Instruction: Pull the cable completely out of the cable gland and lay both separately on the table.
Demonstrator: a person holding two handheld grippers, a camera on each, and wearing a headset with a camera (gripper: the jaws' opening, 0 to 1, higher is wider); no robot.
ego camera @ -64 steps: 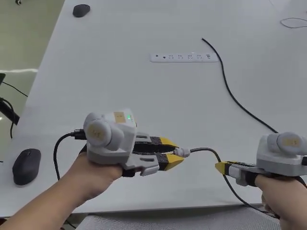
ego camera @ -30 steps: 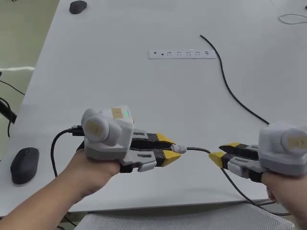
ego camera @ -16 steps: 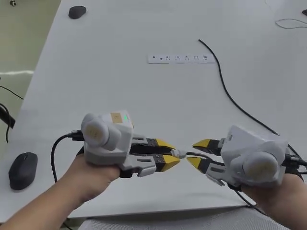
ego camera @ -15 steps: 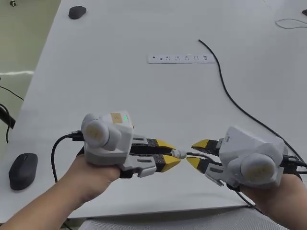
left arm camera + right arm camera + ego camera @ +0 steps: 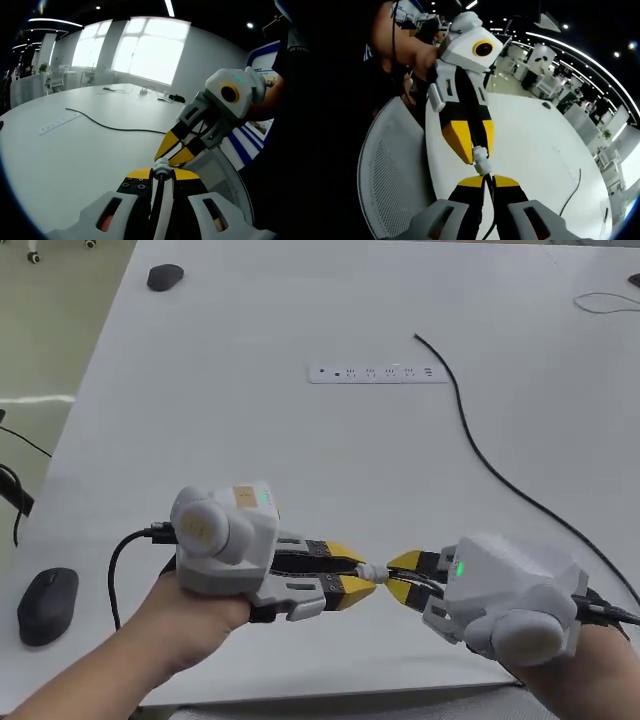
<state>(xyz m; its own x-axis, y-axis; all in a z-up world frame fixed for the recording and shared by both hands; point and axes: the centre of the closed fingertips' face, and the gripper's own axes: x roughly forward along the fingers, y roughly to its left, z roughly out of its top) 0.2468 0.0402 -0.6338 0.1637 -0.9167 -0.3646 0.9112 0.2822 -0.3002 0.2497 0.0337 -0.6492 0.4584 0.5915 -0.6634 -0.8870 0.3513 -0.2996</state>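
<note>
The left gripper (image 5: 352, 578) is clamped on the white cable gland (image 5: 371, 572), held above the near edge of the desk (image 5: 300, 450). Just right of the gland, the right gripper (image 5: 402, 577) is closed on the black cable (image 5: 489, 187), which is still seated in the gland.

An office: a long white table (image 5: 250, 440), a power strip (image 5: 377, 373), a computer mouse (image 5: 45, 592), large windows (image 5: 145, 55).

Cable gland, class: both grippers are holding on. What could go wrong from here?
The left gripper holds the cable gland only at its tips, so a hard pull may slip it free. The right gripper grips the cable close to the table edge; a dropped part could fall off.
</note>
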